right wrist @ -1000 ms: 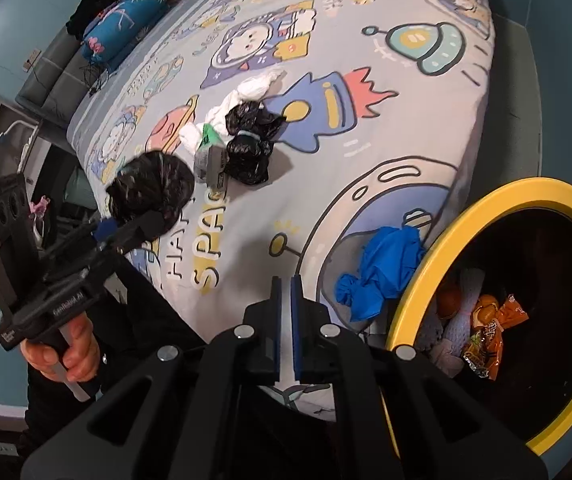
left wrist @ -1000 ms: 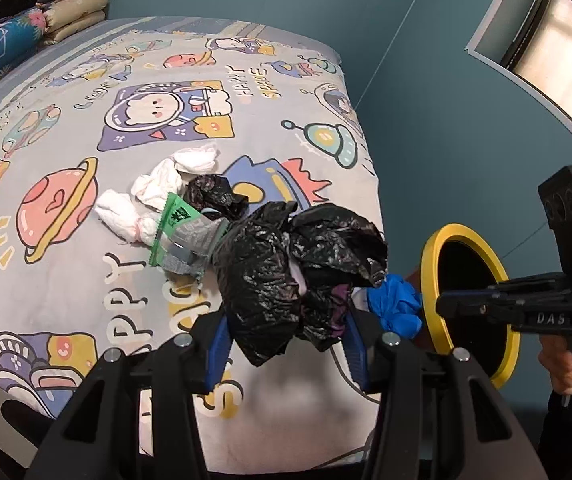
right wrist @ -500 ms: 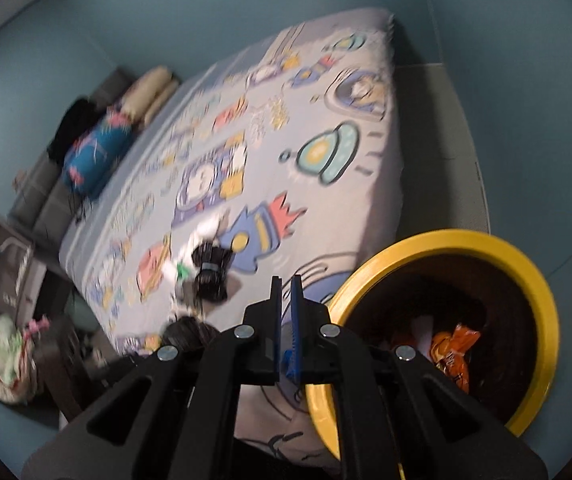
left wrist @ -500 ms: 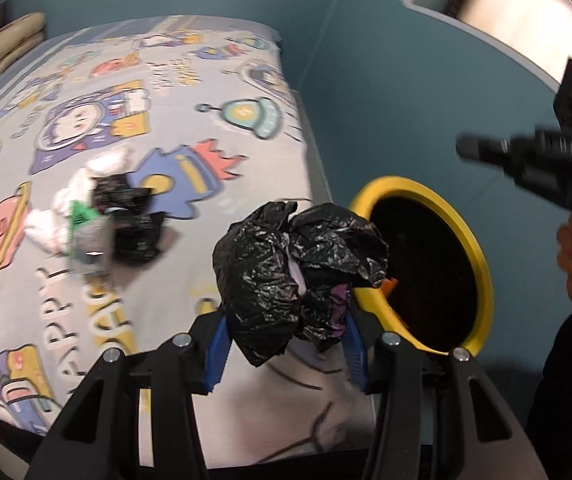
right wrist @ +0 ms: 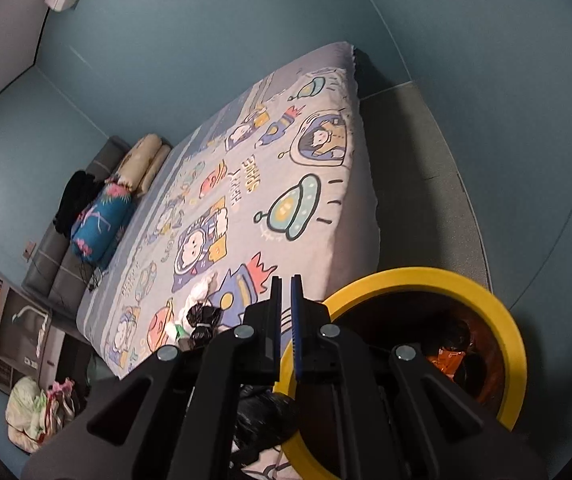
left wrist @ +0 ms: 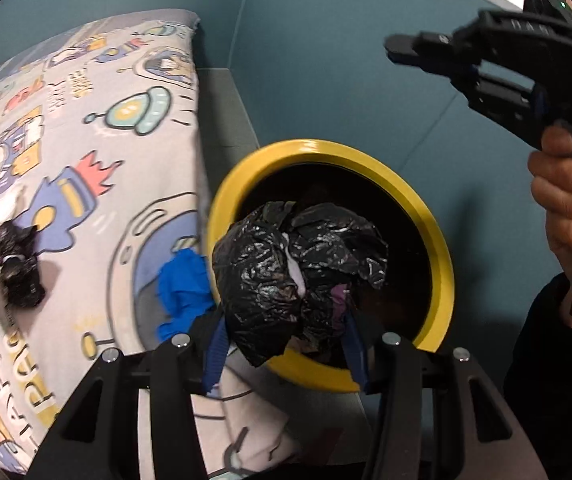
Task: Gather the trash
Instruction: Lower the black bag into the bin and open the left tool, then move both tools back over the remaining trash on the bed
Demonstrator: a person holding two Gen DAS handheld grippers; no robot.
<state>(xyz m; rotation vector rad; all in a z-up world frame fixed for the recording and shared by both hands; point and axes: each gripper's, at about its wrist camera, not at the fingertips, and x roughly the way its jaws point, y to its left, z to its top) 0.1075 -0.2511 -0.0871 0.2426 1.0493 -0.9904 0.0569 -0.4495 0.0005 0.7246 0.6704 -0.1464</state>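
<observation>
left wrist view: left gripper (left wrist: 286, 344) clamps a crumpled black trash bag (left wrist: 298, 276) over the yellow-rimmed bin (left wrist: 438, 256) at center; blue wad (left wrist: 181, 292) at 9 o'clock.
right wrist view: right gripper (right wrist: 286, 320) is clenched, empty; bin at 4 o'clock.

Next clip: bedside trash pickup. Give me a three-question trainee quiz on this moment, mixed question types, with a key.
1. True or false: the left gripper is shut on a crumpled black bag held in front of the yellow-rimmed bin.
2. Multiple choice: the right gripper is A) closed and empty, B) holding a blue glove, C) wide open.
3. Name the blue item lying on the bedsheet right beside the bin's rim.

Key
1. True: the pads press on both sides of the bag, over the bin's opening.
2. A: its fingers meet with nothing between them.
3. A crumpled blue glove; more black bags and white tissues lie farther along the sheet.
</observation>
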